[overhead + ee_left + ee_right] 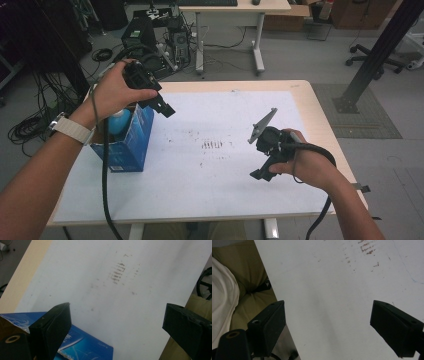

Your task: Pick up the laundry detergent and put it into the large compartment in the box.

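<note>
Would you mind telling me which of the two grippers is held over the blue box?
The left gripper: it hangs above the open blue box at the table's left side, whereas the right gripper sits over bare white table surface.

Blue box [131, 145], white sheet [210, 185] with brownish smudges [212, 145], black left gripper [161, 106].

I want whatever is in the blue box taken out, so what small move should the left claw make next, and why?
Probably lower the left claw a little, back toward the open top of the blue box. It hangs open and empty above the box's right edge, while the light blue object sits inside just below and to its left.
</note>
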{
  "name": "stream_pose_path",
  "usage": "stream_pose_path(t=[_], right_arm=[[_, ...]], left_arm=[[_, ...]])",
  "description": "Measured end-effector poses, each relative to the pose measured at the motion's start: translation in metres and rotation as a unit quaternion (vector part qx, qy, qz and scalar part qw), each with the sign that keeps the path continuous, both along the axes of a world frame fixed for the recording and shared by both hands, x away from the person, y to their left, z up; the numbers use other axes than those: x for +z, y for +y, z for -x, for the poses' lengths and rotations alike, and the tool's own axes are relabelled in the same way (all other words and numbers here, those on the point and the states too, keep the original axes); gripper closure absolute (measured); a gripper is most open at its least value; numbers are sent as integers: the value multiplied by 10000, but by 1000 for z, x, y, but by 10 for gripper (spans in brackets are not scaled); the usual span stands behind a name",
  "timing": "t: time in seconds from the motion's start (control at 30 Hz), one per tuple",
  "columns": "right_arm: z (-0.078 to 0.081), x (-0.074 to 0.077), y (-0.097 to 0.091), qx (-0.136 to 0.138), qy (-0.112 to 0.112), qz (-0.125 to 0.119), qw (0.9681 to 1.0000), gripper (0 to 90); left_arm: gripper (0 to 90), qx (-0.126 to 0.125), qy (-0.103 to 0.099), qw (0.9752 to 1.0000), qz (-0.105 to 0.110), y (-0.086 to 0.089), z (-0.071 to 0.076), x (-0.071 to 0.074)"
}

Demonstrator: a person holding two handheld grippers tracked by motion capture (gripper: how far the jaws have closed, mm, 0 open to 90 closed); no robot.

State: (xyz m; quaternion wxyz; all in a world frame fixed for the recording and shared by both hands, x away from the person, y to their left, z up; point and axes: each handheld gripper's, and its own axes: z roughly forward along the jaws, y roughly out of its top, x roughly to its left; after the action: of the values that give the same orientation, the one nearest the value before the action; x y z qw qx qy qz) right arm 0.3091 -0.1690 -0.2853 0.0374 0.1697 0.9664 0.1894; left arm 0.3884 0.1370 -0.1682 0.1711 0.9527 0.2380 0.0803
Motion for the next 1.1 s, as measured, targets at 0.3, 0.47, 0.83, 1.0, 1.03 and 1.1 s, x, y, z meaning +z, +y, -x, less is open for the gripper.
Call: stream_pose_path(t=[0.3, 0.47, 0.83, 1.0, 1.03, 1.1], right_arm=[[0, -1, -1, 0, 10, -13, 10000, 133], [0, -1, -3, -16, 4, -21, 10000, 133], [0, -1, -1, 10, -10, -22, 10000, 133], [-1, -1, -1, 0, -4, -23, 10000, 133], [-1, -2, -1, -3, -1, -17, 10000, 133], [-1, -2, -1, 0, 3, -15, 10000, 133]], left_arm=[[88, -97, 2, 9999, -59, -9, 1, -8], [88, -165, 12, 9998, -67, -13, 1, -16], [90, -232, -2, 9996, -166, -22, 0, -31], [90, -274, -3, 9995, -145, -23, 0, -32], [90, -277, 0, 9995, -142, -23, 0, -32], [90, -275, -20, 9995, -126, -22, 0, -32]])
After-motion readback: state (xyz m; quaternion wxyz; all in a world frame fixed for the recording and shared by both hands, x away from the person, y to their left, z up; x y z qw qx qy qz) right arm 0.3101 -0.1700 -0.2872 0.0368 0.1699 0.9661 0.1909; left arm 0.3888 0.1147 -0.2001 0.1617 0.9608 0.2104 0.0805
